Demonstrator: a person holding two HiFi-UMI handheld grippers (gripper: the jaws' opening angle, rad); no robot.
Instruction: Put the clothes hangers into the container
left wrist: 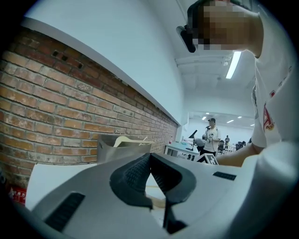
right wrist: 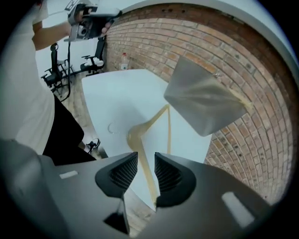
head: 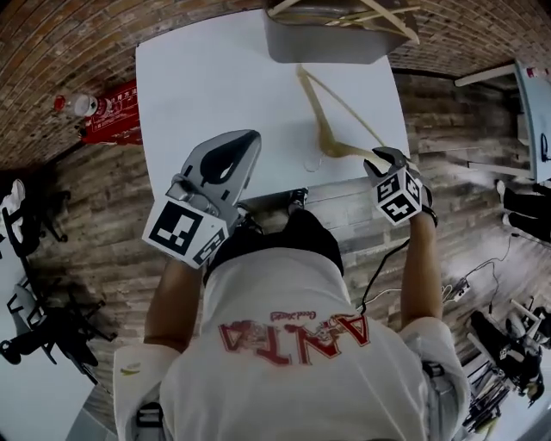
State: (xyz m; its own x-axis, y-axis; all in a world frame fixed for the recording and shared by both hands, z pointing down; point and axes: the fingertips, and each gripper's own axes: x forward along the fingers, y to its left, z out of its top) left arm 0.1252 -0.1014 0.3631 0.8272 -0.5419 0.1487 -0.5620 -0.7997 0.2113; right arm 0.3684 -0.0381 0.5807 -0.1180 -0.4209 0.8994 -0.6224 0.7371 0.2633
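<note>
Right gripper (right wrist: 145, 173), jaws apart, above pale hanger (right wrist: 135, 134) on white table (right wrist: 117, 98)

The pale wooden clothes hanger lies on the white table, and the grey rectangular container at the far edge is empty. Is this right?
Not quite: the grey rectangular container is not empty; the head view shows wooden hangers inside it. The rest is right.
</note>
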